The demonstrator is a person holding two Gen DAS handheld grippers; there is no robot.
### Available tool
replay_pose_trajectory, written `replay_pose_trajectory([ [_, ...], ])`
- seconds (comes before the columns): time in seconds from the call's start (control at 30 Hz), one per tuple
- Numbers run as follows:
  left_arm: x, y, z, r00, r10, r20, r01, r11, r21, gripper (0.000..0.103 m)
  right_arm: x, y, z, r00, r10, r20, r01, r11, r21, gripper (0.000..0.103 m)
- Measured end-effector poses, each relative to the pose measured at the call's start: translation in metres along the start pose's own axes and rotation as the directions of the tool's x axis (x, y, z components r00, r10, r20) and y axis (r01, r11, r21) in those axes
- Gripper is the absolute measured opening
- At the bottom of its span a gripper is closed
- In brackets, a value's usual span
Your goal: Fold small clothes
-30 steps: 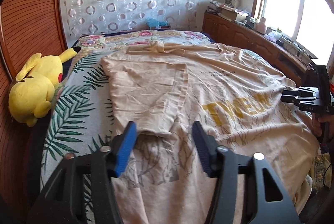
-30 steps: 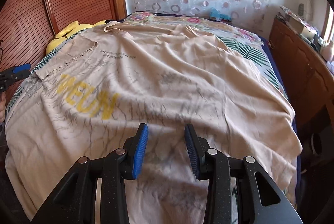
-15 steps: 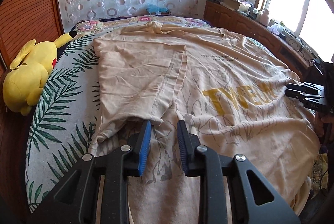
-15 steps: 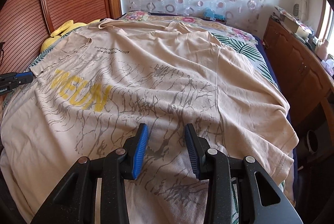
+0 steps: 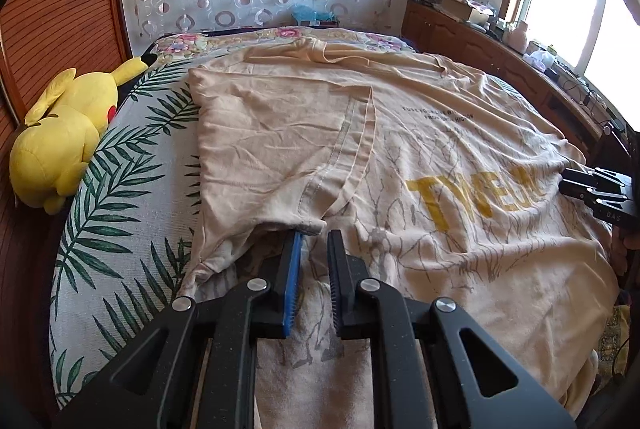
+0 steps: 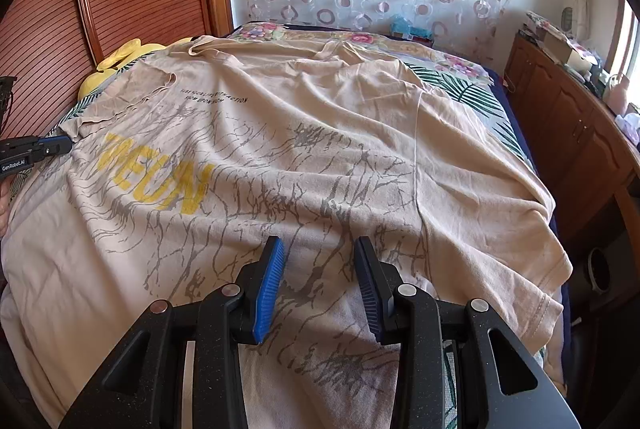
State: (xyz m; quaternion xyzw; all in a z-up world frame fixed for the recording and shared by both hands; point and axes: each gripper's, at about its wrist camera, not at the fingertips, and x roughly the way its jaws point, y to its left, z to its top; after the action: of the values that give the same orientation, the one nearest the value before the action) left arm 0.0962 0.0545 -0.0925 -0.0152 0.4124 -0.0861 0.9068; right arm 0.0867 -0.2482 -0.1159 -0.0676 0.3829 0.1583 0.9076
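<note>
Left gripper narrowed since before, grip on T-shirt unclear

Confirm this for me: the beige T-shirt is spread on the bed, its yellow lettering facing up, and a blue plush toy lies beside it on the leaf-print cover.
One detail is wrong: the plush toy is yellow, not blue, as the left wrist view shows. The rest holds: the beige T-shirt is spread on the bed, yellow lettering up, the toy beside it on the leaf-print cover.

Leaf-print bed under beige T-shirt, yellow plush.
</note>
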Motion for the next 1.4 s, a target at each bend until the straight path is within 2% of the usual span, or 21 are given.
replay_pose_trajectory([
  [0.1,-0.003,-0.006,0.0,1.0,0.012,0.013,-0.013,0.999,0.037,0.0,0.0,0.001,-0.001,1.0,0.0,0.0,0.0,1.0,0.0,0.038],
  [0.33,-0.039,-0.021,0.005,0.995,-0.052,0.08,0.047,0.997,0.065,0.0,0.0,0.0,0.0,1.0,-0.002,-0.001,0.002,1.0,-0.003,0.038],
  [0.43,-0.05,-0.022,0.01,0.993,-0.034,0.115,0.025,0.997,0.078,0.0,0.001,-0.001,0.0,1.0,-0.002,-0.001,0.002,1.0,-0.004,0.038],
  [0.47,-0.049,-0.021,0.012,0.993,-0.02,0.114,0.011,0.997,0.082,0.002,0.001,-0.001,0.0,1.0,-0.002,-0.001,0.002,1.0,-0.004,0.038],
  [0.6,-0.034,-0.014,0.018,0.997,-0.021,0.074,0.015,0.996,0.086,0.027,0.001,-0.001,0.0,1.0,-0.001,-0.001,0.001,1.0,-0.004,0.038],
  [0.7,-0.016,-0.017,0.017,1.0,-0.005,0.024,0.001,0.99,0.14,0.029,0.001,-0.001,0.0,1.0,-0.002,-0.001,0.002,1.0,-0.004,0.038],
  [0.8,0.003,-0.011,0.017,0.999,0.021,-0.033,-0.016,0.99,0.139,0.031,0.001,-0.001,0.0,1.0,-0.002,-0.002,0.002,1.0,-0.004,0.038],
  [0.87,0.013,-0.006,0.014,0.997,0.036,-0.067,-0.027,0.991,0.132,0.031,0.001,-0.001,0.0,1.0,-0.002,-0.002,0.002,1.0,-0.004,0.038],
  [1.03,0.011,-0.007,0.008,0.999,0.028,-0.038,-0.022,0.987,0.16,0.03,0.001,-0.001,0.0,1.0,-0.002,-0.002,0.002,1.0,-0.004,0.038],
  [1.07,0.011,-0.007,0.008,0.999,0.033,-0.035,-0.027,0.987,0.16,0.014,0.001,-0.001,0.0,1.0,-0.002,-0.002,0.002,1.0,-0.004,0.038],
  [1.1,0.009,-0.005,0.009,0.999,0.038,-0.03,-0.034,0.988,0.15,0.009,0.001,-0.001,0.0,1.0,-0.002,-0.002,0.002,1.0,-0.004,0.038],
  [1.23,-0.012,-0.004,0.015,1.0,-0.014,0.021,0.012,0.994,0.113,0.009,0.001,-0.001,0.0,1.0,-0.003,-0.002,0.003,1.0,-0.004,0.038],
  [1.4,-0.029,-0.015,0.016,0.997,-0.06,0.047,0.054,0.992,0.117,0.039,0.002,-0.001,-0.001,1.0,-0.002,-0.002,0.002,1.0,-0.005,0.039],
])
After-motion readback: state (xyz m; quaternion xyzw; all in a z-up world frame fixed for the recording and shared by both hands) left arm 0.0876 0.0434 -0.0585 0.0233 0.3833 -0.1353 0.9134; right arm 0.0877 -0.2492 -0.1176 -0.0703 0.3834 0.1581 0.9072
